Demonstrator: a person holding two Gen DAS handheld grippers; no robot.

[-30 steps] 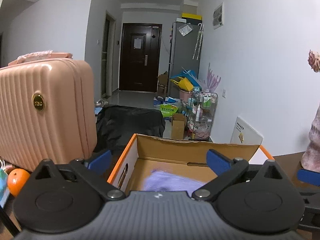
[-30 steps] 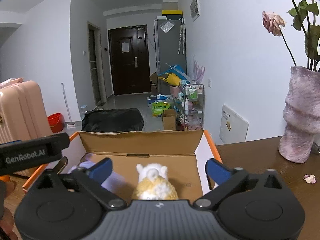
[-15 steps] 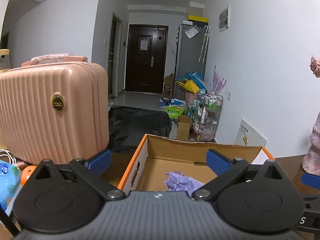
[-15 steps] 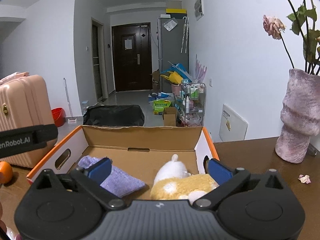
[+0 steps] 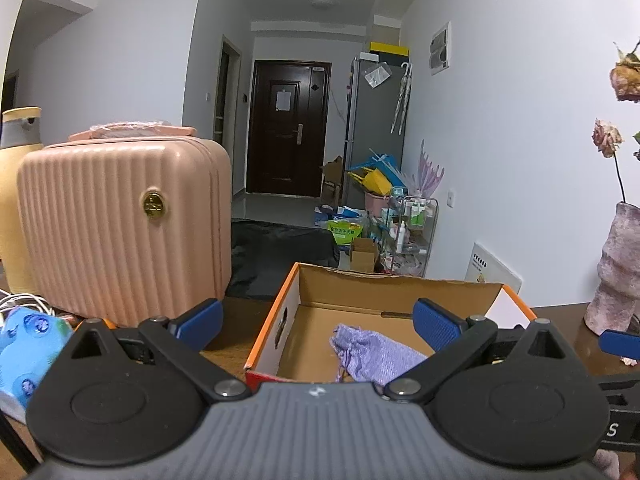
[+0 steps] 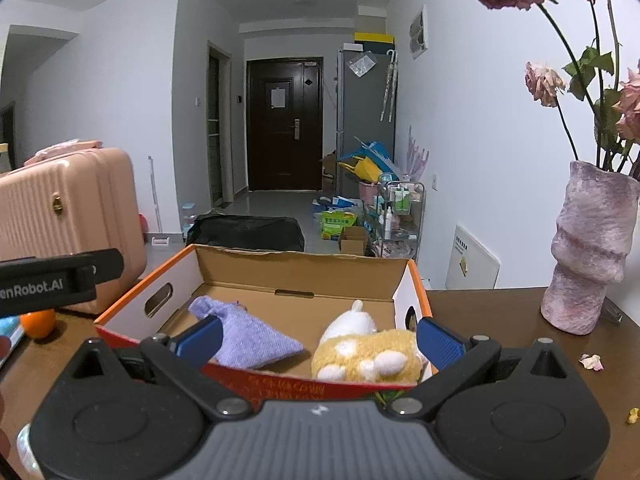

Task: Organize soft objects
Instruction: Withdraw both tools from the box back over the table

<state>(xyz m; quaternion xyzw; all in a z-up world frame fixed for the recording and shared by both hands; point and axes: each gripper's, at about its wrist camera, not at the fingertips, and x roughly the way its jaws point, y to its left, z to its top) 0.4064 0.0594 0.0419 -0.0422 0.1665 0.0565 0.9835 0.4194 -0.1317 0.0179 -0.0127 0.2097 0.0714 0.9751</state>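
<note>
Box: cardboard box (image 6: 304, 268) at frame centre on the table (image 6: 500, 320).
Contents: purple pouch (image 6: 244, 336) lower left inside; plush toy (image 6: 368, 356) lower right, against the near wall.
Left gripper (image 5: 318, 322): jaws spread, empty.
Right gripper (image 6: 318, 338): jaws spread, empty, low before the box.
Risk: a careless sweep toward the frame's right could likely topple the vase (image 6: 588, 252).

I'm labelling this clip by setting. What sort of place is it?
Most likely a lived-in flat: a hallway leads to a dark front door, beside a fridge, with a pink suitcase nearby.
</note>
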